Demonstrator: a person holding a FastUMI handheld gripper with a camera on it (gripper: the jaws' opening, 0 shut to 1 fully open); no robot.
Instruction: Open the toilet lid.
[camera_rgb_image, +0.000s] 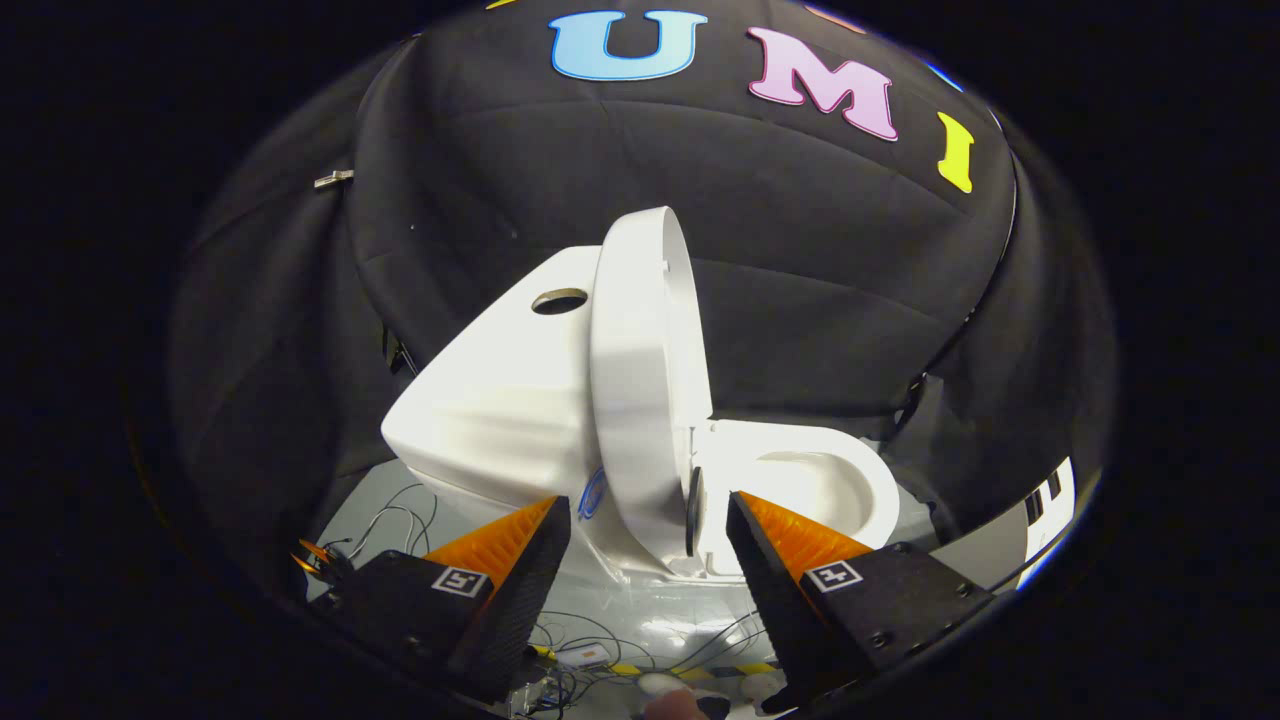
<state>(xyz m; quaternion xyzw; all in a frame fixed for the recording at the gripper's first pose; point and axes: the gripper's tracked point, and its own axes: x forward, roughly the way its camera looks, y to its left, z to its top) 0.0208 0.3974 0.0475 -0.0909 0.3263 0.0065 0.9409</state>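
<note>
Claw (648, 515) fingers spread, empty; toilet lid (640, 380) upright beyond them.

A pale grey floor (640, 615) fills the lower middle of the picture. A white toilet (500, 420) stands on it, seen from its side, in the centre. Thin loose wires (400, 515) trail over the floor at lower left, more wires (590, 640) lie near the bottom centre, and a yellow-and-black striped strip (690, 668) runs along the bottom
</note>
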